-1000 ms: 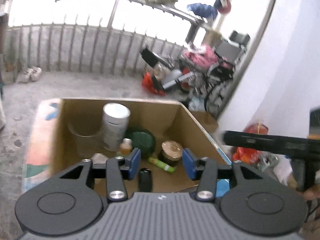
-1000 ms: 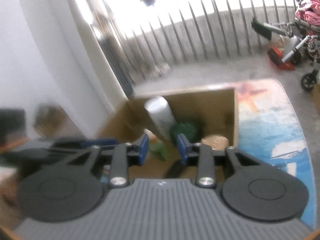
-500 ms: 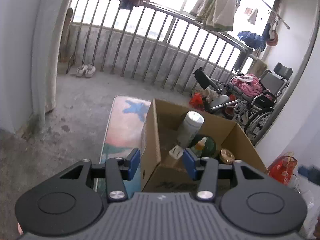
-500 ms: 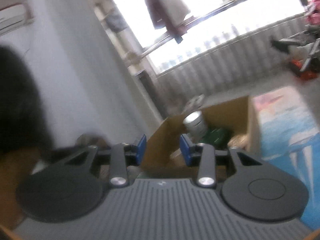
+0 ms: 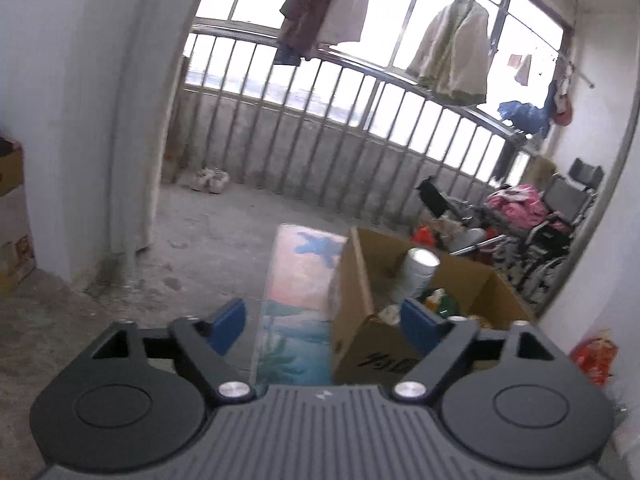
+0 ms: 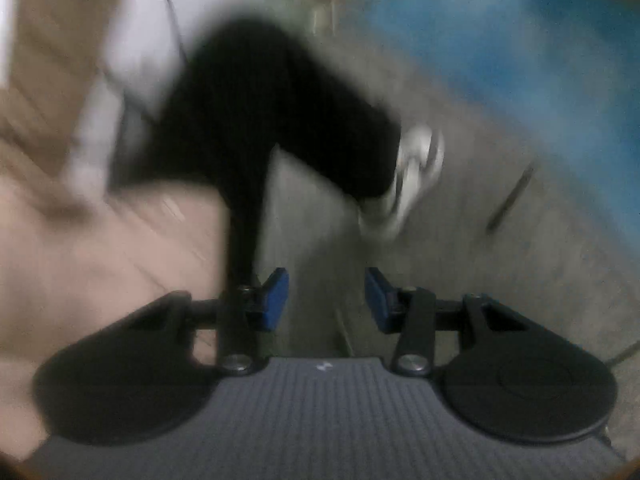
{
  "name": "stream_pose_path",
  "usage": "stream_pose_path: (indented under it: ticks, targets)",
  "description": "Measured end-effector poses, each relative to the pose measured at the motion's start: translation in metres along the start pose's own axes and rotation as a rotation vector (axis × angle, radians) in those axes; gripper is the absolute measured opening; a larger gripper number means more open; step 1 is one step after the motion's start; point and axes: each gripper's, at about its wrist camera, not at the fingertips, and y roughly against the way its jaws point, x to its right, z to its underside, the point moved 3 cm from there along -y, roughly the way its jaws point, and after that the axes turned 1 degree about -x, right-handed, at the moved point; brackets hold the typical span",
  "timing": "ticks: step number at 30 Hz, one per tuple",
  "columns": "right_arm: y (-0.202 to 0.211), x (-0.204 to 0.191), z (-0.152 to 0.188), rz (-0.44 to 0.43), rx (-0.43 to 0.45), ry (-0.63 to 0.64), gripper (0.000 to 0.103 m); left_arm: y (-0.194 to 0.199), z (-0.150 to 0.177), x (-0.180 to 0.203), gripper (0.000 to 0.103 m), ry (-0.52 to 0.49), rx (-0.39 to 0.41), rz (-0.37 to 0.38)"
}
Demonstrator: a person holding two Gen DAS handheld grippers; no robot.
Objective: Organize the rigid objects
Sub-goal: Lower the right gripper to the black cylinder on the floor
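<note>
My left tongs (image 5: pixel 322 320), jaws just opened wide and holding nothing, point over the patterned floor mat (image 5: pixel 298 280) beside the open brown cardboard box (image 5: pixel 372 344), where a white cylindrical canister (image 5: pixel 416 272) stands among already sorted items. My right tongs (image 6: pixel 326 300), partly open and empty, aim down at blurred grey floor (image 6: pixel 500 248), probably seeking another item.

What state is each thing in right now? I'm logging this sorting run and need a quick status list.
left gripper: open wide, jaws just opened further, nothing between them.
right gripper: open, jaws just opened a little, empty, aimed at the floor.
cardboard box: open-topped, standing on the floor beside the mat.
white canister: upright in the box.
mat: lying flat.
</note>
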Motion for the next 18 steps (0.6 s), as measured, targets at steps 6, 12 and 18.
stream_pose_path:
  ticks: [6,12,18]
  targets:
    - [-0.171,0.035,0.051,0.07,-0.337,0.236,0.04,-0.026,0.004,-0.021,0.091,0.0,-0.048,-0.074]
    - [-0.285,0.068,0.11,0.136,-0.489,0.342,0.038,-0.043,0.0,-0.041,0.091,0.016,-0.081,-0.087]
    - [-0.331,0.047,0.154,0.117,-0.546,0.472,0.038,-0.058,0.005,-0.045,0.091,0.021,-0.125,-0.099]
